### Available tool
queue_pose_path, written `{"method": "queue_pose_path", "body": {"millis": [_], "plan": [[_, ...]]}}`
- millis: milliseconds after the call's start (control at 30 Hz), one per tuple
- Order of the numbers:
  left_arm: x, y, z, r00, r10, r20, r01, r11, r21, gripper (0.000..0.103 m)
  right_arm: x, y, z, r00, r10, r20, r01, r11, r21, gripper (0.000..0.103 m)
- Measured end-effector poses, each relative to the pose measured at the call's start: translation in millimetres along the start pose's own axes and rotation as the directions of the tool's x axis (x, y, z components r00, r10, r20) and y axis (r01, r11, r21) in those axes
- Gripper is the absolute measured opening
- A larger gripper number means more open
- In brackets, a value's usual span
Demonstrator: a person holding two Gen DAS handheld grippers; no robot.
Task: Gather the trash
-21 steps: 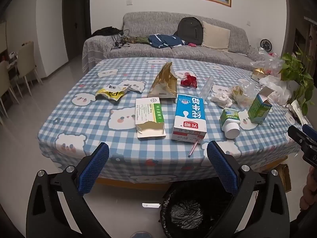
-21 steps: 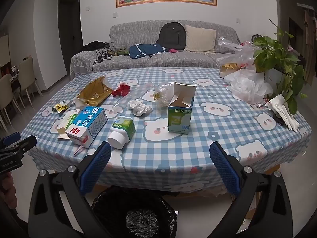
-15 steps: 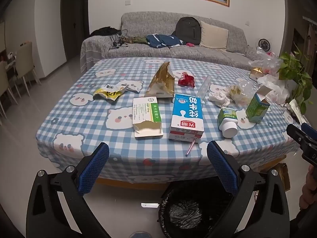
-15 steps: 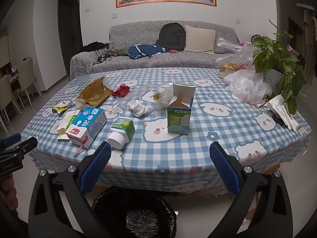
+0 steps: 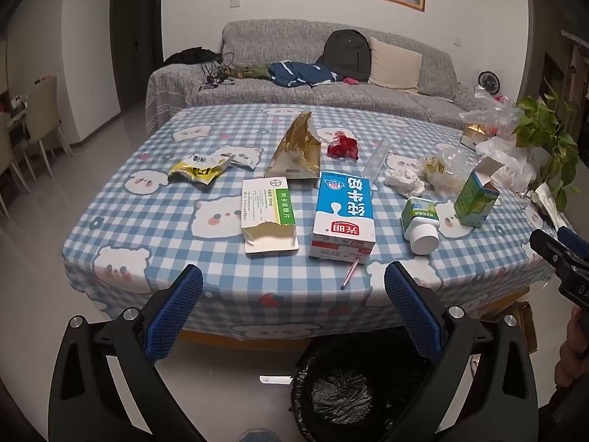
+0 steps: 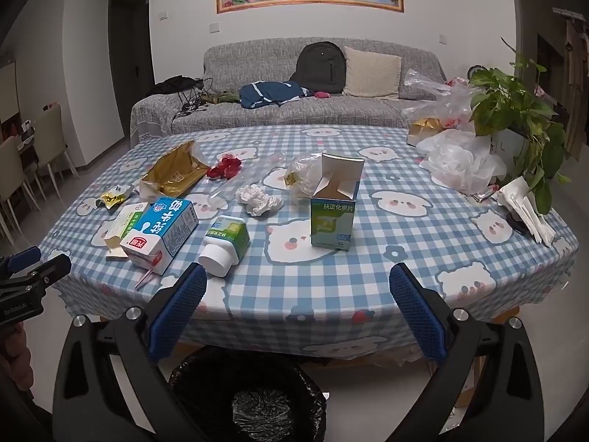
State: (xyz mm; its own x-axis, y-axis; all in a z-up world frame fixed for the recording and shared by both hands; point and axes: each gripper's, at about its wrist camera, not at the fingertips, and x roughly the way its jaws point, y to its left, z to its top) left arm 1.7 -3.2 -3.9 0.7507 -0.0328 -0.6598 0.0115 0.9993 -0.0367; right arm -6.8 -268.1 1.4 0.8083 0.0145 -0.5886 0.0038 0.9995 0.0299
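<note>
Napkin stack (image 6: 530,210) only in right view

The milk carton (image 5: 344,217) carries large white characters 纯牛奶 on blue and 光明 on a red patch. The upright green box (image 6: 333,217) reads 扶正化瘀片. The flat medicine box (image 5: 268,209) shows a Bayer cross; its small print is unreadable.

Blue-checked bear-print tablecloth (image 5: 154,221), blue-white milk carton (image 5: 344,213), black bin bag (image 5: 342,394).

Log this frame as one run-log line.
stage: approach, nothing picked | left gripper: open, empty | right gripper: open, empty | milk carton: lying on table | bin: below table edge
</note>
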Motion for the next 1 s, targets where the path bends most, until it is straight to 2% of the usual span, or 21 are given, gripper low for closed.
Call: {"method": "queue_pose_path", "body": {"millis": [1000], "plan": [[5.0,1.2,1.2,1.000,-0.010,-0.017,0.010,1.000,0.005,0.096,4.6,1.9,-1.2,1.000,0.002,-0.002,-0.002,1.000,-0.008,0.096]]}}
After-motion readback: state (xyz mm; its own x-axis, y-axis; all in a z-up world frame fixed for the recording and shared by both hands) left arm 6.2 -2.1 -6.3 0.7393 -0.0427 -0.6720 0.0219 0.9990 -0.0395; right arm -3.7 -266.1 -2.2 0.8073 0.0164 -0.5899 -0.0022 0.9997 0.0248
